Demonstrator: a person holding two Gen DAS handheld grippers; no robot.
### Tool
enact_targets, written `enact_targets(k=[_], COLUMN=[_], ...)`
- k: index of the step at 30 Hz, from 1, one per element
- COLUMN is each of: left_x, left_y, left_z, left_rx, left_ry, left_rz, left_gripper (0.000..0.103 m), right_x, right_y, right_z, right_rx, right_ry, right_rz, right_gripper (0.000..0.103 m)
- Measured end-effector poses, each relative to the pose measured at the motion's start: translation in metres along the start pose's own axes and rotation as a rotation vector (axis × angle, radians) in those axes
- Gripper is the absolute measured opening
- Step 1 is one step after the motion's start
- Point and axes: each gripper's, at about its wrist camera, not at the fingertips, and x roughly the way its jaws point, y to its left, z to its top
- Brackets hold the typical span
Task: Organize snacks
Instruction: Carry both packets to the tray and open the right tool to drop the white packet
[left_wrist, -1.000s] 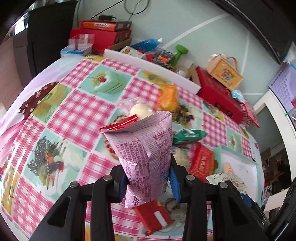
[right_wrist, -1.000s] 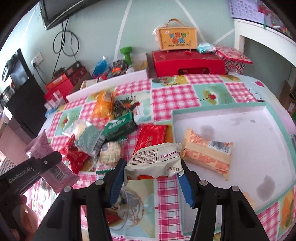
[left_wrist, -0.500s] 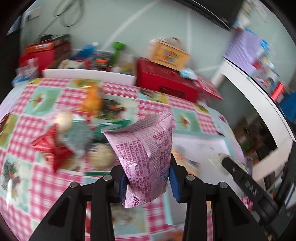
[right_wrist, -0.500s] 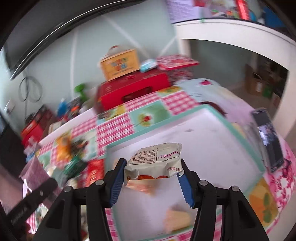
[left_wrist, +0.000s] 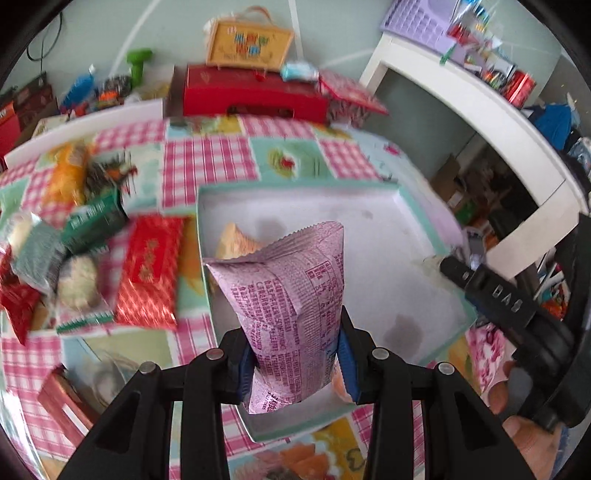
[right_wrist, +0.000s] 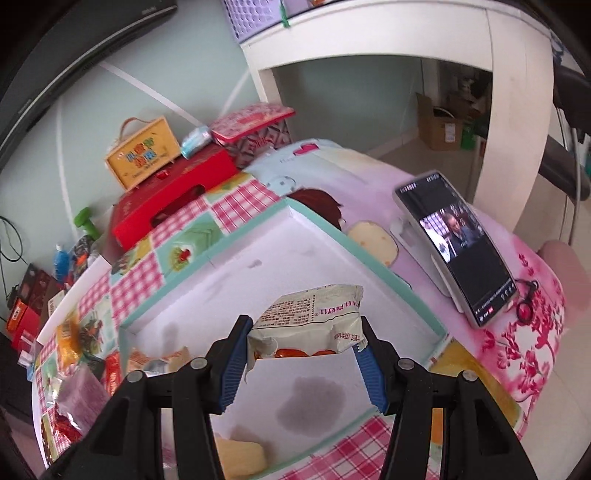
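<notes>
My left gripper (left_wrist: 295, 363) is shut on a pink printed snack bag (left_wrist: 288, 302), which stands upright over the near edge of the white tray (left_wrist: 369, 221) with the mint rim. My right gripper (right_wrist: 301, 356) is shut on a cream snack packet (right_wrist: 308, 319) and hangs above the same tray (right_wrist: 280, 251). An orange-wrapped snack (left_wrist: 236, 240) lies in the tray behind the pink bag. A yellow snack (right_wrist: 240, 458) rests at the tray's near edge. The right gripper's black body (left_wrist: 495, 295) shows at the right of the left wrist view.
Several loose snacks lie left of the tray: a red foil packet (left_wrist: 151, 269), a green box (left_wrist: 96, 221), an orange bag (left_wrist: 66, 177). A red box (left_wrist: 251, 92) with a yellow case (left_wrist: 247, 44) sits at the back. A phone on a stand (right_wrist: 461, 247) stands right of the tray.
Both grippers have swung right from the snack pile to over the tray, each still holding its packet. The phone has come into the right wrist view.
</notes>
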Motion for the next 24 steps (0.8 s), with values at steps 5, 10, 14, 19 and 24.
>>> enact_targets(k=[5,10,14,19,24], left_x=[0.014,0.026,0.033,0.042,0.056], left_y=[-0.003,-0.003,-0.001,0.004,0.01], left_z=[-0.006,-0.009,-0.01,-0.005,0.002], left_rx=[0.01,0.007,0.004,-0.007,-0.016], left_ry=[0.035,0.07,0.087,0.081,0.077], left_rz=[0.009,0.016,0.019,0.012,0.02], left_gripper=[0.04,0.04,0.04,0.04,0.042], right_x=[0.01,0.021,0.026,0.032,0.036], right_y=[-0.001,0.0,0.003,0.005,0.006], right_z=[-0.004,-0.007,-0.008,-0.008,-0.008], right_rx=[-0.007,-0.017,-0.032,-0.034,-0.031], right_ry=[0.032,0.059,0.057,0.042,0.045], right_rz=[-0.012,-0.026,-0.03,-0.014,-0.004], right_gripper=[0.058,0.058,0.058,0.059,0.071])
